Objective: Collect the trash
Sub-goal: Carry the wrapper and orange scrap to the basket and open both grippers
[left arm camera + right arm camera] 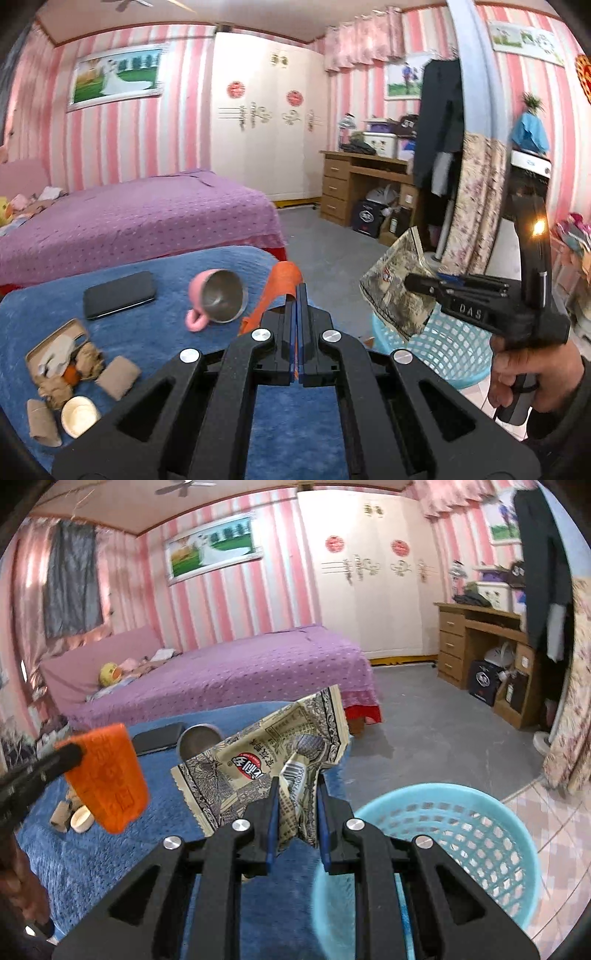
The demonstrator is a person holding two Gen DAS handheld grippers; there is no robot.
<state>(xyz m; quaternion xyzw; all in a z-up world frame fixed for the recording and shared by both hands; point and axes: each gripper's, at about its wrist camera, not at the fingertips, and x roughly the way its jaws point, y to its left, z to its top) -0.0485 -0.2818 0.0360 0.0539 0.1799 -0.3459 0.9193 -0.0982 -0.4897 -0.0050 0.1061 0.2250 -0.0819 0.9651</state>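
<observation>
Right gripper [295,786] clamps the wrapper [266,760]; left gripper [297,295] clamps the orange scrap [280,284]. Early release (basket [480,812] sits right of both) risks missing.

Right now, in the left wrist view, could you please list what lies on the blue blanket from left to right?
Tan open box of scraps → black flat phone → pink tipped-over mug with steel lining → orange wrapper clamped in the left gripper.

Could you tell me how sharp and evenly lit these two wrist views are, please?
Left wrist view: strong fisheye bending at the edges, the right gripper and its printed wrapper slightly motion-blurred, a small orange glare on its handle. Right wrist view: wrapper print crisp, orange wrapper softer, dark vignette corners.
</observation>
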